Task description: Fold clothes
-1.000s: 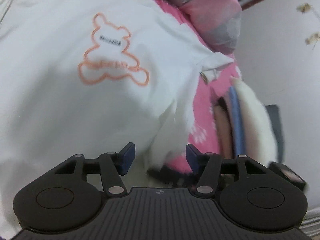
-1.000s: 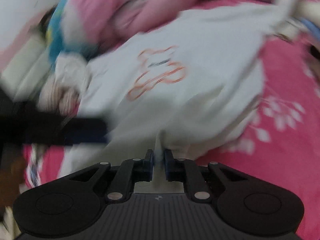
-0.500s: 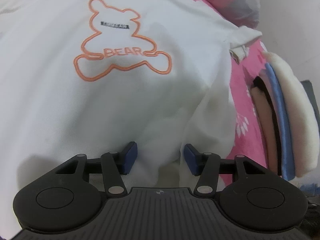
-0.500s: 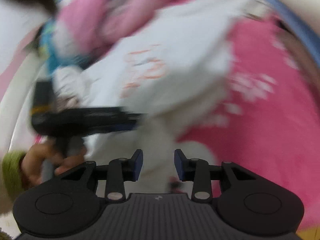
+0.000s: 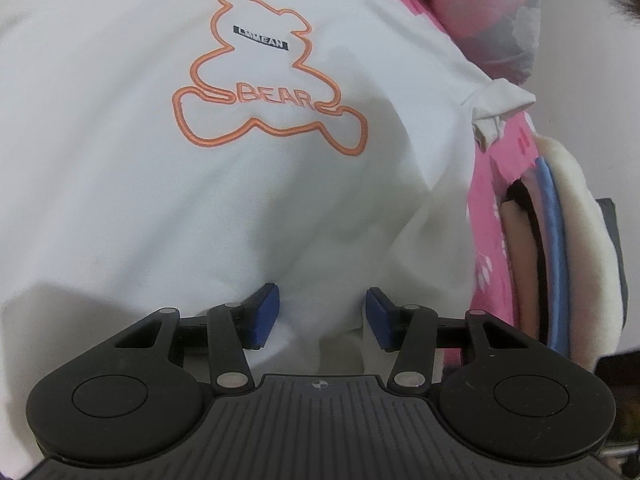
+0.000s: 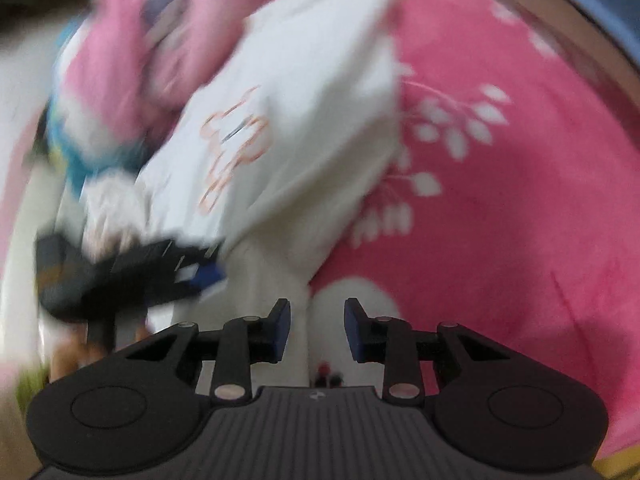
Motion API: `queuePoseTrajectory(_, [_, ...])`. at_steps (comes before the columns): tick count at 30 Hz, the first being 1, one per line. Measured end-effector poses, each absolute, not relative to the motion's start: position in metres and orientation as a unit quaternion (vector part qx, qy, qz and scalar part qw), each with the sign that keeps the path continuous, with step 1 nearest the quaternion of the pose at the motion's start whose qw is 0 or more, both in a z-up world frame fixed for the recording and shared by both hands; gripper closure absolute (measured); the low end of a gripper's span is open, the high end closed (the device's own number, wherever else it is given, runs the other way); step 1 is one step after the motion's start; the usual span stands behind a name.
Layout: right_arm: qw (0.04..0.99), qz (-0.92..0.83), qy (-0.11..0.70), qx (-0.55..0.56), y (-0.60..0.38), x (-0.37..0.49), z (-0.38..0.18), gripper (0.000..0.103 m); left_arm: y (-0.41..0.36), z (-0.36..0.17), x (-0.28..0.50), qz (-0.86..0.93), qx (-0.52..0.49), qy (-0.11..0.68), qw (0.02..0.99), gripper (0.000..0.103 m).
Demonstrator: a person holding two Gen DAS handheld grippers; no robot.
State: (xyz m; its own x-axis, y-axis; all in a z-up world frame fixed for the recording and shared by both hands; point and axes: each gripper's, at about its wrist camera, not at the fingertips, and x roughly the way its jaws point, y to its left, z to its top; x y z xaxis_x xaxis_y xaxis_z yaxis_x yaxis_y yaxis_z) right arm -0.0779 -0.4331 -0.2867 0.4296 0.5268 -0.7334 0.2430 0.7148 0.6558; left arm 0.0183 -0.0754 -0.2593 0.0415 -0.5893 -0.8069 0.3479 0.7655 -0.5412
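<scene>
So the white shirt (image 5: 260,200) with the orange bear outline (image 5: 268,76) and "BEAR" stitched on it fills most of the left wrist view, spread flat over the pink floral blanket (image 5: 486,216); the print sits up around 12 o'clock from the left gripper (image 5: 322,316); its jaws are spread wide with nothing pinched, blue pads hovering right at the shirt's near hem, cloth bunched between them but can't tell if they touch it. A small sleeve (image 5: 496,104) pokes out at 2 o'clock; past it at 3 o'clock there's a stack of folded clothes (image 5: 560,240), cream, blue and tan edges showing.

Right wrist view is heavily blurred; right gripper (image 6: 317,330) has its jaws open too, fairly wide, empty; the shirt (image 6: 312,128) runs from 12 toward 10 o'clock, with a narrow bit trailing down toward the jaws; pink blanket (image 6: 520,220) on the 3 o'clock side; the left gripper (image 6: 132,276) is a dark smear at 9 o'clock; a pink-and-blue heap of clothes (image 6: 120,72) sits at 10 to 11 o'clock.
</scene>
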Motion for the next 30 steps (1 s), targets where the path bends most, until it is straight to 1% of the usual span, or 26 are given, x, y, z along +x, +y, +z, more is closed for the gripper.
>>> queuePoseTrajectory(5, [0.775, 0.025, 0.478, 0.413, -0.462, -0.057, -0.304, 0.07, -0.074, -0.261, 0.018, -0.326, -0.103, 0.609, 0.715, 0.054])
queuePoseTrajectory(9, [0.753, 0.045, 0.477, 0.45, -0.466, -0.034, -0.329, 0.071, -0.075, -0.262, 0.017, -0.326, -0.104, 0.607, 0.717, 0.054])
queuePoseTrajectory(10, [0.753, 0.053, 0.479, 0.448, -0.465, -0.03, -0.328, 0.073, -0.074, -0.262, 0.017, -0.325, -0.107, 0.608, 0.717, 0.054])
queuePoseTrajectory(11, [0.752, 0.06, 0.484, 0.443, -0.465, -0.026, -0.326, 0.093, -0.074, -0.262, 0.017, -0.323, -0.111, 0.608, 0.716, 0.054])
queuePoseTrajectory(12, [0.75, 0.064, 0.489, 0.44, -0.466, -0.025, -0.324, 0.1, -0.074, -0.261, 0.017, -0.321, -0.114, 0.609, 0.716, 0.054])
queuePoseTrajectory(14, [0.753, 0.069, 0.494, 0.429, -0.471, -0.023, -0.311, 0.1, -0.073, -0.26, 0.017, -0.318, -0.121, 0.611, 0.715, 0.053])
queuePoseTrajectory(17, [0.791, 0.089, 0.475, 0.376, -0.479, -0.014, -0.264, 0.1, -0.077, -0.253, 0.016, -0.339, -0.123, 0.617, 0.7, 0.053])
queuePoseTrajectory(18, [0.804, 0.094, 0.477, 0.342, -0.48, -0.009, -0.247, 0.1, -0.079, -0.25, 0.014, -0.346, -0.114, 0.615, 0.699, 0.051])
queuePoseTrajectory(20, [0.828, 0.099, 0.483, 0.266, -0.482, 0.001, -0.215, 0.1, -0.085, -0.244, 0.01, -0.358, -0.093, 0.611, 0.699, 0.05])
queuePoseTrajectory(22, [0.831, 0.09, 0.513, 0.195, -0.485, 0.013, -0.196, 0.1, -0.092, -0.241, 0.005, -0.367, -0.055, 0.605, 0.705, 0.05])
queuePoseTrajectory(24, [0.825, 0.069, 0.546, 0.131, -0.486, 0.024, -0.19, 0.1, -0.096, -0.241, 0.001, -0.37, -0.021, 0.598, 0.71, 0.049])
queuePoseTrajectory(27, [0.813, 0.036, 0.577, 0.064, -0.484, 0.037, -0.195, 0.1, -0.1, -0.24, -0.004, -0.373, 0.021, 0.584, 0.721, 0.049])
queuePoseTrajectory(30, [0.815, 0.006, 0.578, 0.031, -0.476, 0.039, -0.207, 0.098, -0.102, -0.241, -0.008, -0.364, 0.053, 0.578, 0.729, 0.049])
